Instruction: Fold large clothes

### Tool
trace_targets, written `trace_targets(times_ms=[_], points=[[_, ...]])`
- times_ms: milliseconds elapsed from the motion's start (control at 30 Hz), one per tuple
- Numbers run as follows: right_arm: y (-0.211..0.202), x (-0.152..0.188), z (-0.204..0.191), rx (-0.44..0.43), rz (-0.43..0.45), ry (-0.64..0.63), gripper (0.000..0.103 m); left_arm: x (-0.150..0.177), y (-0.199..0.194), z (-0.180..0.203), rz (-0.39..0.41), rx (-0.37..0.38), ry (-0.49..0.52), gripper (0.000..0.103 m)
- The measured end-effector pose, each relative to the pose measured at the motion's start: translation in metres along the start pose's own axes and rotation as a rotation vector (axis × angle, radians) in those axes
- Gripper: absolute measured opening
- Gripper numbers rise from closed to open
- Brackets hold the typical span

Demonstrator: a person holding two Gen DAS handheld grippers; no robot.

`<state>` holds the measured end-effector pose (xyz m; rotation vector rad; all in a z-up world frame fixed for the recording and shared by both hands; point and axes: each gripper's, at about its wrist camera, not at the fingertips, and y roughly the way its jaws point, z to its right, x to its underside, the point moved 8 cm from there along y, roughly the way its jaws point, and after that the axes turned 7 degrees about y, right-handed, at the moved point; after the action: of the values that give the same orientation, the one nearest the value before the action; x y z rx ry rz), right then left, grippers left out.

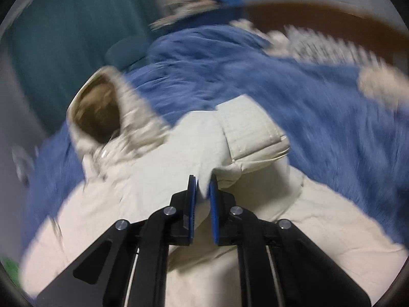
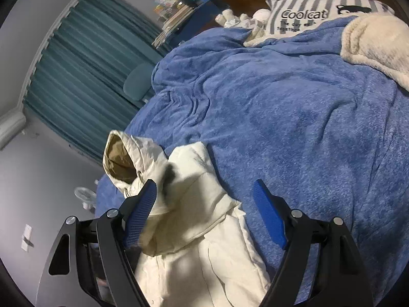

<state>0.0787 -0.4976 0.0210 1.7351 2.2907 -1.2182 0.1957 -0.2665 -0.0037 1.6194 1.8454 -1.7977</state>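
Note:
A cream hooded jacket (image 1: pixel 143 204) lies on a blue fleece blanket (image 1: pixel 255 76). Its hood (image 1: pixel 102 112) with a brown lining lies at the far left, and a cuffed sleeve (image 1: pixel 253 133) is folded across the body. My left gripper (image 1: pixel 203 181) is shut on a fold of the jacket fabric near the sleeve. In the right wrist view the jacket (image 2: pixel 199 204) lies below and between the fingers of my right gripper (image 2: pixel 204 192), which is open and empty above it. The hood (image 2: pixel 122 158) lies just beyond the left finger (image 2: pixel 143 209).
A striped "Coolcat" pillow (image 2: pixel 319 10) and a cream fluffy cushion (image 2: pixel 378 43) lie at the far end of the bed. Teal curtains (image 2: pixel 89 76), a chair (image 2: pixel 138 81) and a bookshelf (image 2: pixel 173 5) stand left of the bed. Grey floor (image 2: pixel 38 179) runs along the left side.

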Motion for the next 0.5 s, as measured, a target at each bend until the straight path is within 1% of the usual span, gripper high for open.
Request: trace_targets(times_ms=[33,100,233,333,433,500], points=[[0.003,0.005,-0.004,0.008,-0.007,-0.019,0.075,0.007,-0.008,-0.021,0.011,0.016,-0.074,0.006],[0.009,0.015,-0.012,0.022,-0.02,-0.055,0.075,0.026,-0.02,-0.058,0.016,0.009,-0.176,0.005],[0.022,0.033,-0.028,0.049,-0.037,-0.126,0.075,0.063,-0.032,-0.115,0.011,-0.041,-0.302,0.005],[0.029,0.043,-0.039,0.059,-0.041,-0.155,0.075,0.089,-0.037,-0.147,0.002,-0.063,-0.373,0.005],[0.046,0.06,-0.054,0.074,-0.065,-0.203,0.075,0.127,-0.034,-0.176,-0.036,-0.1,-0.428,0.005],[0.058,0.073,-0.062,0.082,-0.089,-0.234,0.075,0.152,-0.026,-0.191,-0.073,-0.101,-0.474,0.005]])
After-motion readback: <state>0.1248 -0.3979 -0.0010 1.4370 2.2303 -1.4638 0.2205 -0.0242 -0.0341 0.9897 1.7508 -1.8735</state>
